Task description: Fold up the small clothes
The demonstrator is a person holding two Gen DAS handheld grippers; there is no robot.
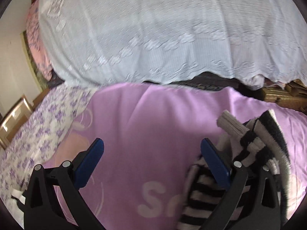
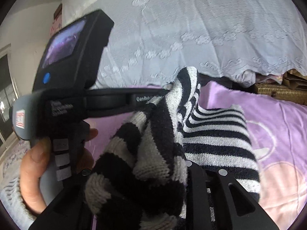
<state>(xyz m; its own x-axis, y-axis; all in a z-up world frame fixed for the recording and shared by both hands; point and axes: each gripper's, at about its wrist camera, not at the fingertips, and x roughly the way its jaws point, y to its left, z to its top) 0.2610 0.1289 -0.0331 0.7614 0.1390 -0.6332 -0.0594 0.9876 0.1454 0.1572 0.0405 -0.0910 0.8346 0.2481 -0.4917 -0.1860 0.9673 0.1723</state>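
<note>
A black-and-white striped knit garment lies bunched on the purple blanket at the lower right of the left wrist view, behind the right finger. My left gripper is open, blue pads wide apart, with only blanket between them. In the right wrist view the garment drapes over my right gripper and hides its fingertips. The left gripper's body, held in a hand, reaches in from the left, with its tip against the garment's raised fold.
A white lace bedspread covers the mattress behind the blanket. A floral purple sheet lies left. A woven basket stands at the right edge. A wall and window are at far left.
</note>
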